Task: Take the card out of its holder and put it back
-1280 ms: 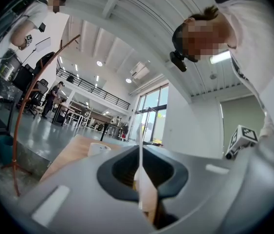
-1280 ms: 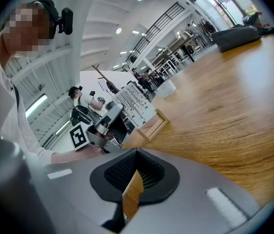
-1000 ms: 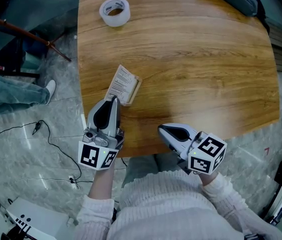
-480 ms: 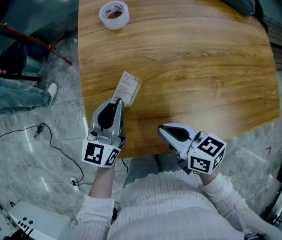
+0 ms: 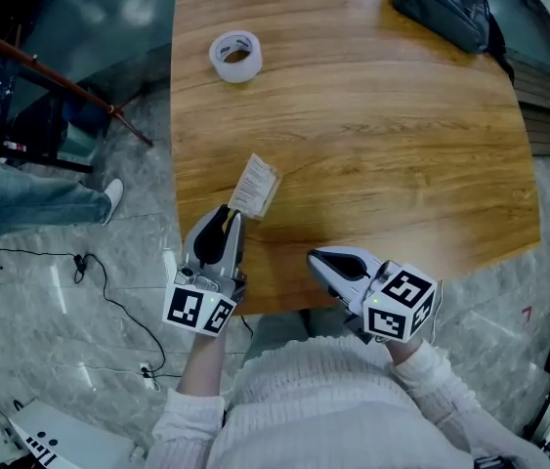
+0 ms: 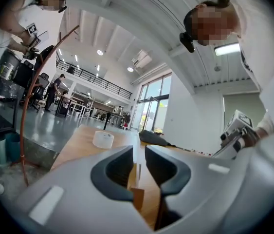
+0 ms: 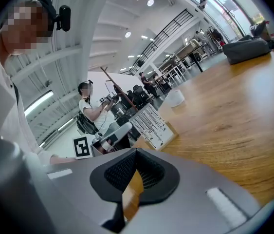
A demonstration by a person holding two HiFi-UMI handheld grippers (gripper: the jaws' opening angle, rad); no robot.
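Note:
A white printed card [image 5: 253,182] stands tilted in its small wooden holder [image 5: 268,195] near the table's front left edge. The right gripper view shows the card [image 7: 151,125] leaning, with the holder [image 7: 170,130] at its base. My left gripper [image 5: 232,218] points at the card's near end, and its jaws stand a narrow gap apart. In the left gripper view the card's thin edge [image 6: 137,162] lines up with that gap [image 6: 137,152]. I cannot tell whether the pads touch it. My right gripper [image 5: 316,256] hovers at the table's front edge, shut and empty [image 7: 137,152].
The wooden table [image 5: 401,164] carries a roll of tape [image 5: 235,55] at the far left and a dark bag [image 5: 441,8] at the far right. A person's leg in jeans [image 5: 21,198], floor cables [image 5: 89,272] and a red rod [image 5: 50,76] lie to the left of the table.
My left gripper has drawn back a little toward the table's front edge. The card now looks narrower, turned more edge-on. The right gripper has stayed put.

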